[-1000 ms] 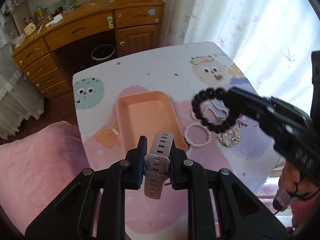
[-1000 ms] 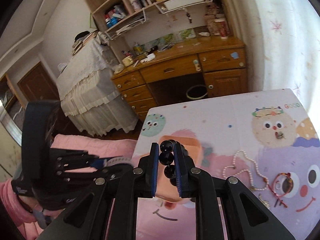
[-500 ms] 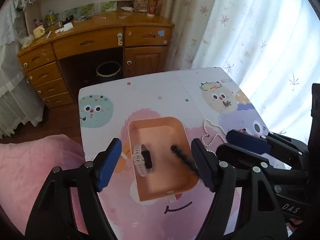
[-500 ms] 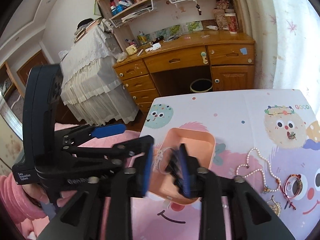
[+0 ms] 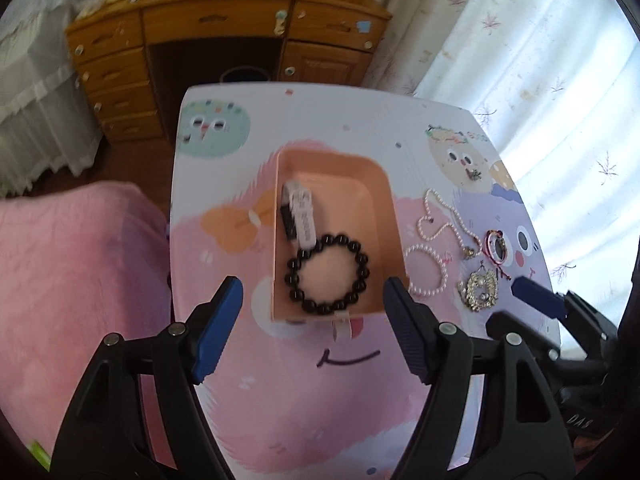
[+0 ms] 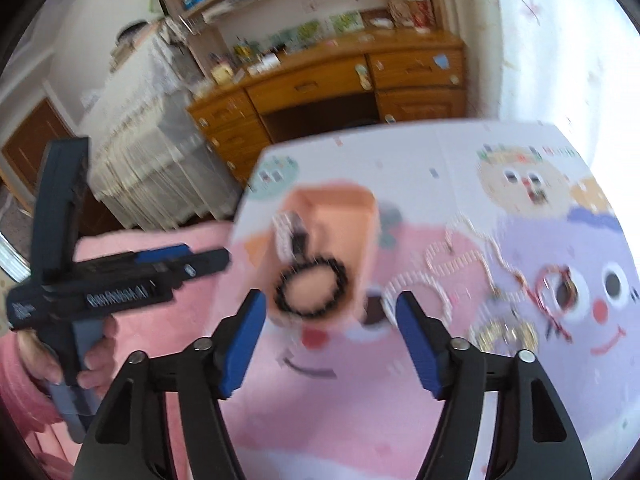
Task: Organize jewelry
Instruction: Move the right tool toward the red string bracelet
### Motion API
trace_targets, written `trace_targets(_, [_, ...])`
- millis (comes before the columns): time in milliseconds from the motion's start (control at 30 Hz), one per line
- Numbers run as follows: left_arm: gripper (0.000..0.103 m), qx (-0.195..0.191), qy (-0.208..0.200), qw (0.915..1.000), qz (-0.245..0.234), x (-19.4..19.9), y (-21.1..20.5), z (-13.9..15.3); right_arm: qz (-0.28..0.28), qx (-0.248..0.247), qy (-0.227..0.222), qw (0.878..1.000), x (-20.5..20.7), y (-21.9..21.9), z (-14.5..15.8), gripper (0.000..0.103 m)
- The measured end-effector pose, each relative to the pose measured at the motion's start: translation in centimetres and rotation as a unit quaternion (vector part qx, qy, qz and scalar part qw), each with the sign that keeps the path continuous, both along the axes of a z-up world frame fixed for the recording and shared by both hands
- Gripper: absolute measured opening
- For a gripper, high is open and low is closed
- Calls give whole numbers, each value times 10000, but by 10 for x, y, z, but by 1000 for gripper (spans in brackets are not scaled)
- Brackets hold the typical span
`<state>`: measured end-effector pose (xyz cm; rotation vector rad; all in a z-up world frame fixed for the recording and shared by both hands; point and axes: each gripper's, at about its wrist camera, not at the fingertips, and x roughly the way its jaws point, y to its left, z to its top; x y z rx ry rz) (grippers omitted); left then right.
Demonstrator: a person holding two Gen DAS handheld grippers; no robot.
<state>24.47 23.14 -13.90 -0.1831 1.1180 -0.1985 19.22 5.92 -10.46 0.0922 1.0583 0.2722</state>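
Note:
An orange tray (image 5: 384,200) (image 6: 360,208) sits on the cartoon-print table. Inside lie a white-strapped watch (image 5: 302,216) (image 6: 286,232) and a black bead bracelet (image 5: 328,274) (image 6: 310,290). My left gripper (image 5: 314,320) is open and empty, above the tray's near end. My right gripper (image 6: 330,332) is open and empty, near the tray's front; it also shows at the right of the left wrist view (image 5: 540,300). A pearl necklace (image 5: 436,216), a pearl bracelet (image 5: 428,276), a gold brooch (image 5: 478,290) and a red bangle (image 5: 498,246) lie right of the tray.
A pink blanket (image 5: 80,280) lies left of the table. A wooden desk (image 5: 224,28) with drawers stands behind it, a bin (image 5: 244,76) under it. White curtains (image 5: 540,60) hang at the right. The table's near edge is close below the grippers.
Both grippers opened and let go: the watch and the black bracelet now lie in the tray. Both grippers have drawn back and the views are blurred by motion.

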Motion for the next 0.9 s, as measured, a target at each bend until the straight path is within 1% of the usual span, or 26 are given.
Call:
trace_targets(100, [70,48,215,9997,48,-20,-2,-21,307,-761,213,9964,-22,-4,-22,74])
trace_targets(200, [70,126,605,9980,-128,-42,-12,-43,611,-1468,330,9867,-51,-19,-47,74])
trace_targets(267, [70,181,828,9960,-267,-52,-18,-51,800,-1861,461,9782,-62,-28,-59,74])
trace_targets(333, [70,221,986,9940,-413,-63,-28,-55,884,-2105,523,9722,-70,-38,-68,74])
trace_targets(433, [74,371,1062,9917,-615,-76,-49,-57,970,-2136,581,9704,-78,-59,-74,74])
trace_targets(500, [76,500,1063,9912,-609,-79,-64,-55,1040,-2061,655,9708,-78,-71,-75,74])
trace_targets(567, [78,546,1084,9911,-543,-80,-80,-53,1181,-2081,629,9689,-79,-87,-74,75])
trace_targets(600, [78,526,1098,9912,-518,-79,-89,-52,1232,-2154,594,9669,-80,-92,-73,78])
trace_targets(733, [78,593,1112,9906,-539,-73,-127,-47,1520,-2466,475,9560,-74,-121,-72,79])
trace_targets(900, [79,625,906,9925,-536,-62,-181,-44,1893,-2637,158,9457,-61,-159,-71,80])
